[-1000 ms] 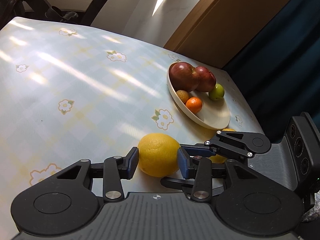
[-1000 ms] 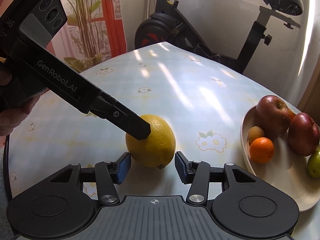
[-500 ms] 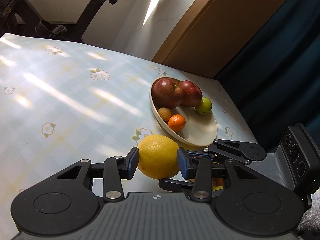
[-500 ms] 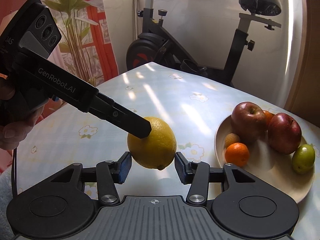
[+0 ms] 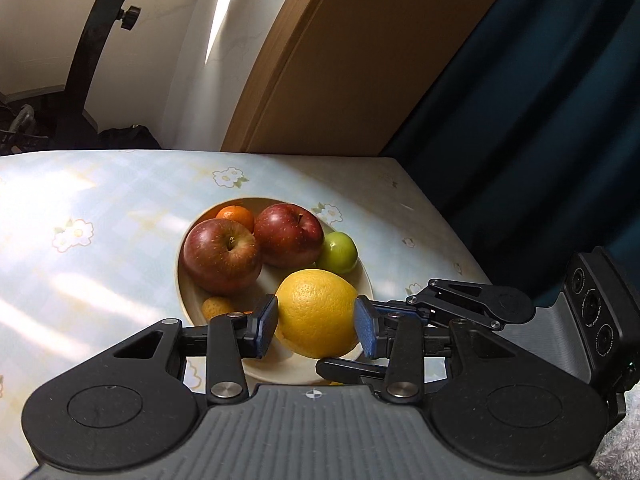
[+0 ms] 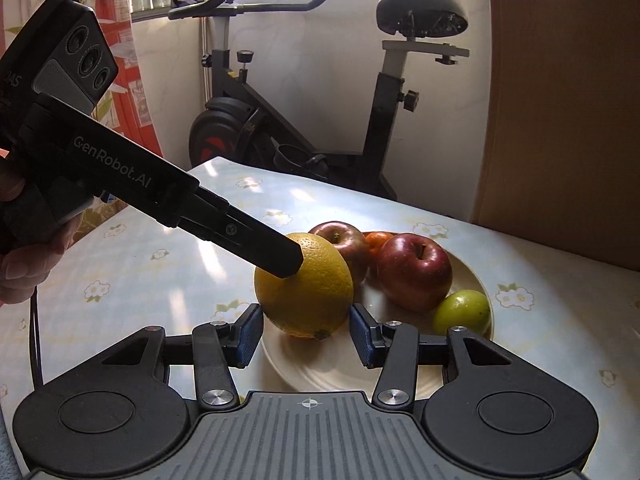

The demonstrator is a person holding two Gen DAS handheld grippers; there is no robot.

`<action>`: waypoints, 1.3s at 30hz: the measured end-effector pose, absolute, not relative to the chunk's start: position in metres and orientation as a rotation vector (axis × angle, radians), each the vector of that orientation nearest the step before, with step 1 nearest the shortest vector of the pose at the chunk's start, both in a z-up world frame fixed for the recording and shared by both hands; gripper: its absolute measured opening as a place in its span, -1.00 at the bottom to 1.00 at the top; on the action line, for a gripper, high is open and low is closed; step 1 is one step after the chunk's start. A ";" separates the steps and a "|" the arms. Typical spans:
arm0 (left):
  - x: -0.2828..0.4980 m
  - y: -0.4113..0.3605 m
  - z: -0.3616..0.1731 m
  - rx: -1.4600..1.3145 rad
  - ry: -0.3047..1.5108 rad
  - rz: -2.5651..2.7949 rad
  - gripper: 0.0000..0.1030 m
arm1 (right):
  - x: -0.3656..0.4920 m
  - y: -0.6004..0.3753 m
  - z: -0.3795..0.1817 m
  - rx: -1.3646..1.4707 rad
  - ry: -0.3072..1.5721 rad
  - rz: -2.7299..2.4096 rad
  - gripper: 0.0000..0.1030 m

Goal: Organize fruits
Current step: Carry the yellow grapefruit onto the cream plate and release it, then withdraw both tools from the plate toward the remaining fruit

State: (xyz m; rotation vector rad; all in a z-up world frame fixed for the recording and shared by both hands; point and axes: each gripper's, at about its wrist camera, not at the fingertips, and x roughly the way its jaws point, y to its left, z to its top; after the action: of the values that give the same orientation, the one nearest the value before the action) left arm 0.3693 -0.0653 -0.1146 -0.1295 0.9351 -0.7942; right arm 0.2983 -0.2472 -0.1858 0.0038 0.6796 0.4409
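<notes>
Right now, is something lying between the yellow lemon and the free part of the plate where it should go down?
Nothing visible does. The lemon, gripped by the left gripper and the right gripper, hangs over bare plate. The apples and green fruit lie beside that spot, not under it.
</notes>
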 end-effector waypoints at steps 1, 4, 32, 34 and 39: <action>0.371 -0.071 -0.117 -0.121 0.940 -0.795 -0.15 | 0.302 -0.252 -0.190 0.011 0.686 0.437 -0.15; 0.378 -0.087 -0.127 -0.092 0.957 -0.783 -0.15 | 0.308 -0.260 -0.202 0.017 0.702 0.428 -0.15; 0.406 -0.079 -0.134 -0.109 0.975 -0.674 -0.19 | 0.330 -0.263 -0.229 0.070 0.727 0.430 -0.16; 0.402 -0.077 -0.131 -0.103 0.965 -0.657 -0.19 | 0.331 -0.261 -0.228 0.066 0.738 0.418 -0.15; 0.389 -0.070 -0.122 -0.072 0.930 -0.615 -0.19 | 0.328 -0.259 -0.224 0.057 0.752 0.390 -0.09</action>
State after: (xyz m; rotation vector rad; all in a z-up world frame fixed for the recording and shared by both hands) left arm 0.3886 -0.0700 -0.1217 -0.0720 0.9301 -0.6150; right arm 0.3277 -0.2589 -0.2239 0.0570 0.7524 0.3900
